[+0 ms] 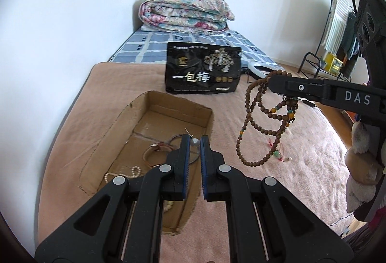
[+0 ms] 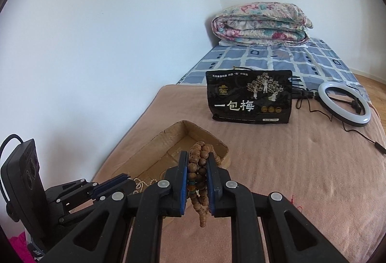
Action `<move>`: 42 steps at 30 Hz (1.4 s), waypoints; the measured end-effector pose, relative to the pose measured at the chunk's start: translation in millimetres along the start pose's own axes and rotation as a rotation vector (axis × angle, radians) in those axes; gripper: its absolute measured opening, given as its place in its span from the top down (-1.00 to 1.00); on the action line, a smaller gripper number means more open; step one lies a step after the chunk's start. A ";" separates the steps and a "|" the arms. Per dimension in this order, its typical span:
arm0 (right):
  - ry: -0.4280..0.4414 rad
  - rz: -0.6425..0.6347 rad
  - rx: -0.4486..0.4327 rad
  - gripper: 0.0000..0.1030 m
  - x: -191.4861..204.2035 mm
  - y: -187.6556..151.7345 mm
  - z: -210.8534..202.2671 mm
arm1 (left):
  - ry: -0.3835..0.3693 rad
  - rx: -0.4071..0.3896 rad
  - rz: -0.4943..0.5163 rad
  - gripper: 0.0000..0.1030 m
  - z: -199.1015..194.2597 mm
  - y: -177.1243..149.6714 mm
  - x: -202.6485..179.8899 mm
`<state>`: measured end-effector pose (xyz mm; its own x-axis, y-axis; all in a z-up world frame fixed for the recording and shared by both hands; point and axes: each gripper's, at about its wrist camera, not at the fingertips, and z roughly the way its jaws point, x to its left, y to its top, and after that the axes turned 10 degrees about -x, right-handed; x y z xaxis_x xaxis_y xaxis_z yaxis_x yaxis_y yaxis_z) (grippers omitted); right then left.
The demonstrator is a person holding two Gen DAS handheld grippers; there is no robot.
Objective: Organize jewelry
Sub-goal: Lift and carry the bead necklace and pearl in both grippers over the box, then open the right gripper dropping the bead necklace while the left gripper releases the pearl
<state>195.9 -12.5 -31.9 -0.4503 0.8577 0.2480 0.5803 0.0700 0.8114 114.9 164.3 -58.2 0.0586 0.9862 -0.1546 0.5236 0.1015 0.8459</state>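
An open cardboard box lies on the pink blanket with a pearl strand and a red cord bracelet inside. My left gripper hovers over the box, shut on a small silver ball earring whose pin sticks out past the tips. To the right of the box my right gripper is shut on a long string of brown wooden beads, whose loops hang free above the blanket. In the right wrist view the beads are bunched between the pads of the right gripper, with the box just ahead and the left gripper at lower left.
A black snack bag stands on the bed behind the box. A ring light with its cable lies at the right. A folded floral quilt sits at the bed's head. A white wall runs along the left; a metal rack stands far right.
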 end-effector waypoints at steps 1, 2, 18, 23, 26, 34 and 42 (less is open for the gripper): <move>0.002 -0.003 0.002 0.77 2.5 0.1 3.6 | 0.005 0.002 -0.006 0.88 0.2 -0.5 4.2; 0.005 -0.004 0.004 0.77 4.8 0.5 6.3 | 0.009 0.004 -0.009 0.88 0.9 -0.8 6.8; 0.051 -0.068 0.006 0.77 37.3 8.2 48.1 | 0.071 0.045 -0.072 0.88 8.2 -11.8 46.7; 0.050 -0.068 0.014 0.77 35.7 8.9 63.8 | 0.077 0.061 -0.066 0.88 13.5 -15.6 47.0; 0.049 -0.060 0.022 0.77 31.4 7.8 74.7 | 0.077 0.070 -0.069 0.88 16.0 -18.2 45.9; 0.034 -0.045 0.056 0.77 21.3 -1.6 104.9 | 0.079 0.096 -0.064 0.88 26.0 -22.2 44.0; 0.034 0.000 0.100 0.75 10.2 -12.3 125.9 | 0.097 0.118 -0.053 0.88 33.8 -25.8 42.9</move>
<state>269.6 59.5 -106.0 -0.4718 0.8402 0.2674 0.6445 0.1217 0.7548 132.6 199.6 -103.9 -0.0507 0.9884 -0.1428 0.6199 0.1433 0.7715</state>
